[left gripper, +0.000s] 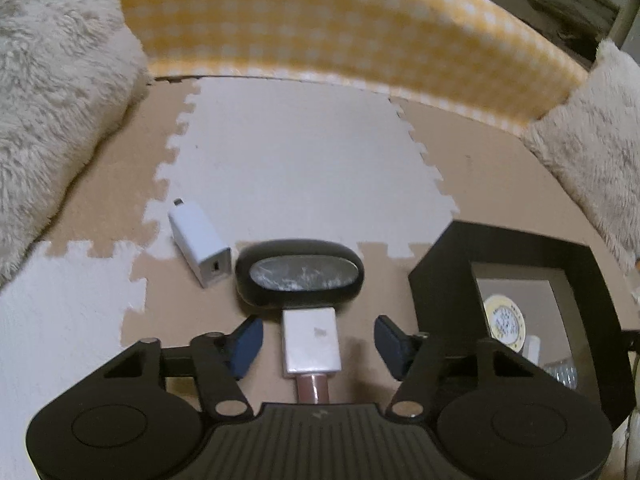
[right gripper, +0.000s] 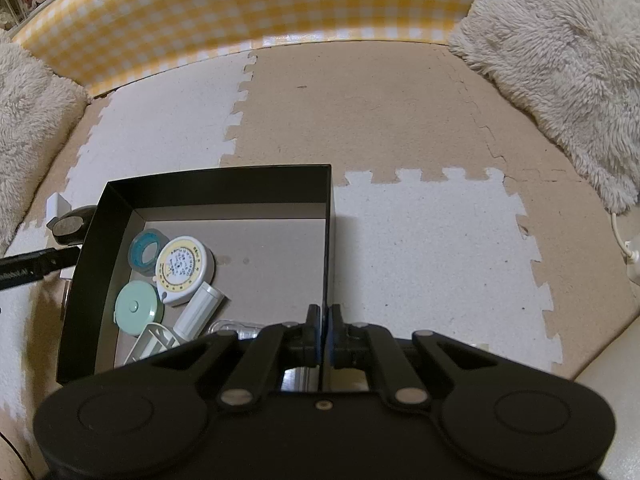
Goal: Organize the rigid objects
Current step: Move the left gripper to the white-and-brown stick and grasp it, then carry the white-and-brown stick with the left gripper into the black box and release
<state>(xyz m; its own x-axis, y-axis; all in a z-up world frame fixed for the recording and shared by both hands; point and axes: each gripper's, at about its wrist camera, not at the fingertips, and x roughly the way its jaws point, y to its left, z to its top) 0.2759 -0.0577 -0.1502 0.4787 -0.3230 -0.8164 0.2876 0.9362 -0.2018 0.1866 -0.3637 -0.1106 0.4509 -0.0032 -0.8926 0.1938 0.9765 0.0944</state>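
Observation:
My left gripper (left gripper: pixel 318 340) is open, its blue pads on either side of a white rectangular block with a pinkish stem (left gripper: pixel 311 340) lying on the mat. Just beyond it lies a black oval case with a grey top (left gripper: pixel 299 276). A white charger (left gripper: pixel 199 246) lies to its left. The black box (left gripper: pixel 440 276) stands to the right. In the right wrist view my right gripper (right gripper: pixel 324 320) is shut on the right wall of the black box (right gripper: pixel 329 240). Inside lie a white tape measure (right gripper: pixel 182 268), a mint round case (right gripper: pixel 136 308), a blue tape roll (right gripper: pixel 145 251) and a white tube (right gripper: pixel 200 312).
Puzzle foam mat (right gripper: pixel 400 120) in white and tan covers the floor. A yellow gingham wall (left gripper: pixel 340 24) runs along the back. Fluffy cream cushions lie at the left (left gripper: pixel 48 100) and at the right (right gripper: pixel 560 80). A white cable and plug (right gripper: pixel 630 256) lie at the far right.

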